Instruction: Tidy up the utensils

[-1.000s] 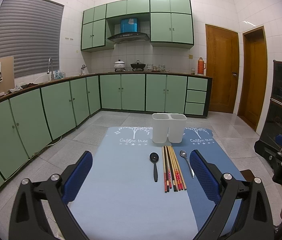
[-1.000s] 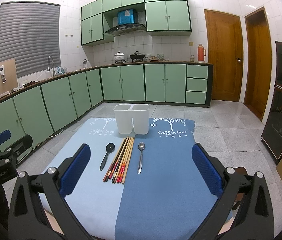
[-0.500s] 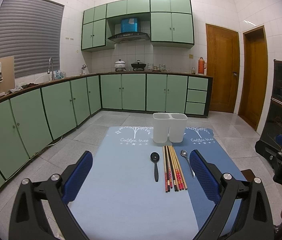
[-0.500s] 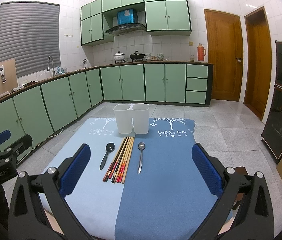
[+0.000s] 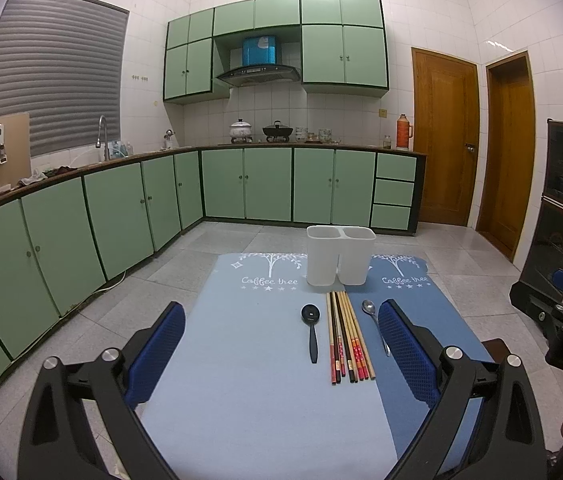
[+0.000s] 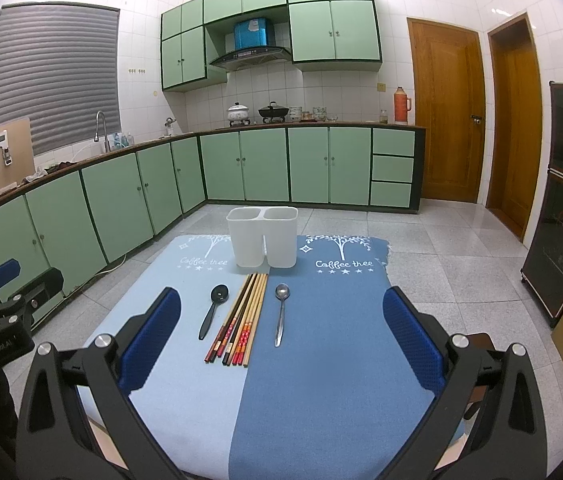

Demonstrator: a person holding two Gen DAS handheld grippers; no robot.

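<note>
nothing has been sorted yet, so by the look of it this is the opening step: choosing a first utensil and reaching for it. the white two-compartment holder stands upright at the far end of the blue mat, and what shows of its two compartments looks empty. just in front of it, lying flat on the mat in a row, are the black spoon on the left, the bundle of chopsticks in the middle with their far tips almost at the holder's base, and the metal spoon on the right. the spoons lie near the chopsticks but apart from them.

the right gripper is held level above the near part of the mat, its blue-padded fingers spread wide and holding nothing; the utensils sit framed between them but well ahead. the left gripper hangs in the same pose, fingers wide apart and empty, set off to the left so the utensils fall toward its right finger.

the next move likely calls for one gripper to advance, tip downward and close across a thin handle lying flat on the mat. the metal spoon suits the right side, the black spoon the left. the chopsticks touch one another, so pinching only some may scatter the rest.
</note>
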